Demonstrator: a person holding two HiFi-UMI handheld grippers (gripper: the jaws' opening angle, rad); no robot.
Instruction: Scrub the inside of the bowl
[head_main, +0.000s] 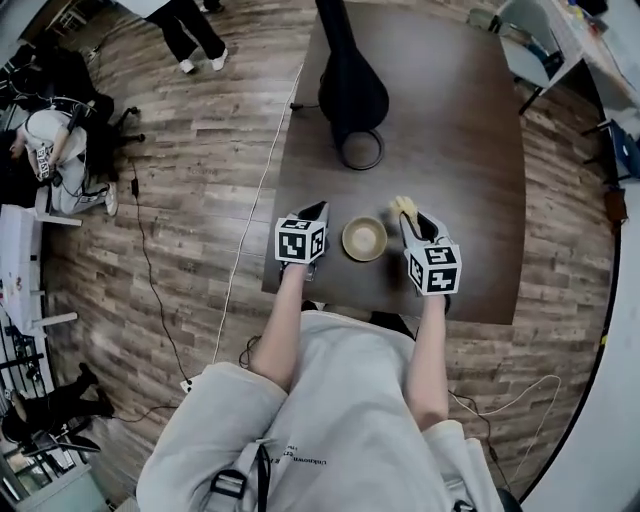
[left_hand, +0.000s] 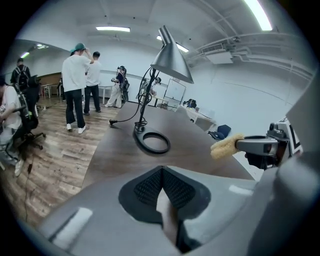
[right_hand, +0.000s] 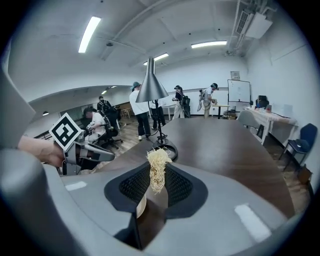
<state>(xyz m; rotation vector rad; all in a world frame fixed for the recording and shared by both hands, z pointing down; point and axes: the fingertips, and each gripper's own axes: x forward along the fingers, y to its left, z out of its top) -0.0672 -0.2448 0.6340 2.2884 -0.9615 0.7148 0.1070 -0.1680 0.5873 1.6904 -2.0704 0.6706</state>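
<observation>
While the bowl (head_main: 364, 239) sits upright on the dark table (head_main: 450, 130) between both grippers, a straw-coloured scrubber (right_hand: 158, 165) is clamped in the right gripper (right_hand: 157, 176), near the rim. The left gripper (left_hand: 162, 172) is seen with jaws pressed together, seemingly empty. Print on the grey shirt (head_main: 330, 420) is too small to be read.

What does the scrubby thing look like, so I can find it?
Look at the big dark brown table, near the person's edge, where a small tan bowl sits. Beside it, the scrubber sticks out of the right gripper. It is the only pale yellow, stringy tuft there.
</observation>
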